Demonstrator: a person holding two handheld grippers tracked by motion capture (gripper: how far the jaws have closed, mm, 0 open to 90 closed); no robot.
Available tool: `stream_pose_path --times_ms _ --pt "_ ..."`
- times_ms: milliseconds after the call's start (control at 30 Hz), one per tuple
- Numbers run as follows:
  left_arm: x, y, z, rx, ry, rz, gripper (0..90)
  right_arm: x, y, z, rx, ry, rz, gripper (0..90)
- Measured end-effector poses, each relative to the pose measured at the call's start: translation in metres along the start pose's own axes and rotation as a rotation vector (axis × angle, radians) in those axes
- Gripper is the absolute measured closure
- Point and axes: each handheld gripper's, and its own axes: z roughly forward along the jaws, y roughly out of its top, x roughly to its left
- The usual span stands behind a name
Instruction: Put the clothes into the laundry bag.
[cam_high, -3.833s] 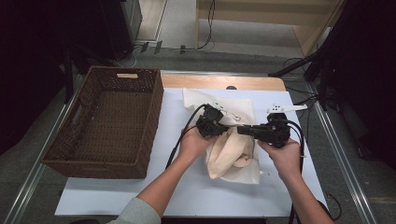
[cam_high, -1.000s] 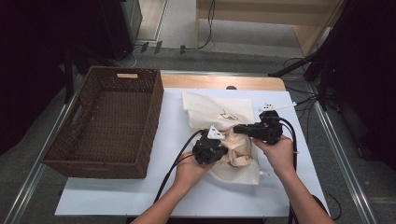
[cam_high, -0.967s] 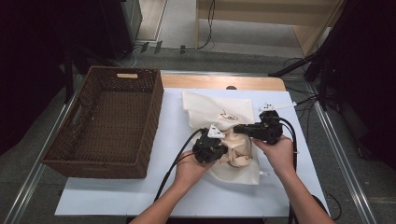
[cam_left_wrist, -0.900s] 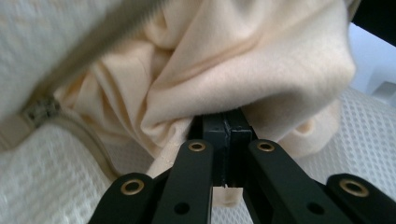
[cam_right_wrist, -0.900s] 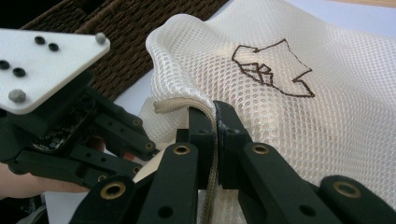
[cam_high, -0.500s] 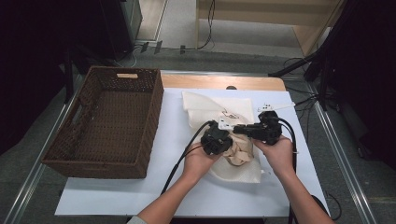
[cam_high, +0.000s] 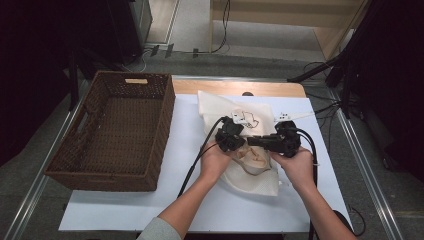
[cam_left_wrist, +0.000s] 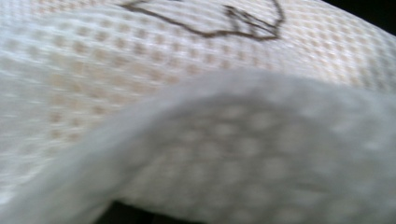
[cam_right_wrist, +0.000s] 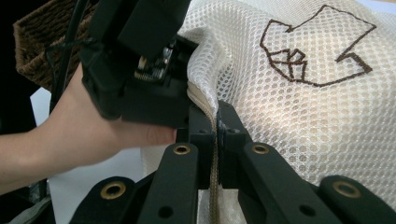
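Basket (cam_high: 117, 132) wall left; open sheet (cam_high: 185, 150) between, seemingly.

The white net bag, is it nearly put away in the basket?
Not yet. The mesh bag lies on the white table, partly folded over on itself. In hand: the right gripper pinches its edge, and the left gripper holds it too. Left to do, probably: finish folding and move it into the basket.
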Motion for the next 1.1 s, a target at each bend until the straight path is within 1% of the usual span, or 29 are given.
stream_pose_path --times_ms 33,133,200,267,333,367,400,433,500,533,600,667,700,833,867,900,933,1100 --pt "0.003 0.001 0.000 0.000 0.003 -0.006 90.0 0.000 0.000 0.000 0.002 -0.002 0.000 87.4" --pt "0.009 0.001 0.002 0.009 -0.005 -0.021 90.0 -0.002 -0.001 -0.001 0.005 -0.011 0.002 87.5" --pt "0.014 0.001 0.004 0.025 -0.031 -0.023 90.0 -0.004 -0.002 -0.001 0.009 -0.015 0.007 87.5" --pt "0.018 0.000 0.006 0.032 -0.033 -0.004 90.0 -0.005 -0.003 0.001 0.018 -0.033 0.003 87.5" --pt "0.022 -0.001 0.006 0.042 -0.058 0.006 90.0 -0.007 -0.004 0.003 0.024 -0.037 0.010 87.4" --pt "0.023 -0.001 0.006 0.051 -0.064 -0.003 90.0 -0.007 -0.005 0.004 0.029 -0.040 0.010 87.4" --pt "0.023 -0.001 0.004 0.060 -0.083 -0.011 90.0 -0.008 -0.005 0.004 0.030 -0.046 0.003 87.5" --pt "0.023 -0.001 0.002 0.066 -0.097 -0.019 90.0 -0.009 -0.005 0.004 0.032 -0.047 0.006 87.4" --pt "0.022 -0.002 -0.003 0.076 -0.112 -0.015 90.0 -0.010 -0.005 0.004 0.031 -0.051 0.013 87.4" --pt "0.020 -0.003 -0.007 0.073 -0.122 -0.018 90.0 -0.011 -0.005 0.003 0.031 -0.053 0.015 87.4" --pt "0.018 -0.005 -0.014 0.074 -0.138 -0.004 90.0 -0.013 -0.006 0.001 0.023 -0.053 0.020 87.4" --pt "0.016 -0.007 -0.021 0.076 -0.151 -0.009 90.0 -0.014 -0.006 -0.001 0.023 -0.056 0.025 87.4" --pt "0.016 -0.008 -0.024 0.069 -0.158 -0.011 90.0 -0.015 -0.006 -0.001 0.022 -0.055 0.025 87.4" --pt "0.011 -0.011 -0.042 0.070 -0.163 0.017 90.0 -0.015 -0.006 -0.001 0.021 -0.058 0.024 87.4" --pt "0.009 -0.013 -0.047 0.068 -0.170 0.025 90.0 -0.016 -0.006 -0.001 0.021 -0.061 0.023 87.4" --pt "0.007 -0.014 -0.049 0.068 -0.168 0.029 90.0 -0.016 -0.006 -0.001 0.020 -0.058 0.027 87.4" --pt "0.005 -0.015 -0.053 0.071 -0.164 0.041 90.0 -0.016 -0.006 -0.001 0.020 -0.061 0.025 87.4" --pt "-0.009 -0.026 -0.058 0.071 -0.186 0.065 90.0 -0.016 -0.006 -0.002 0.020 -0.063 0.027 87.4"
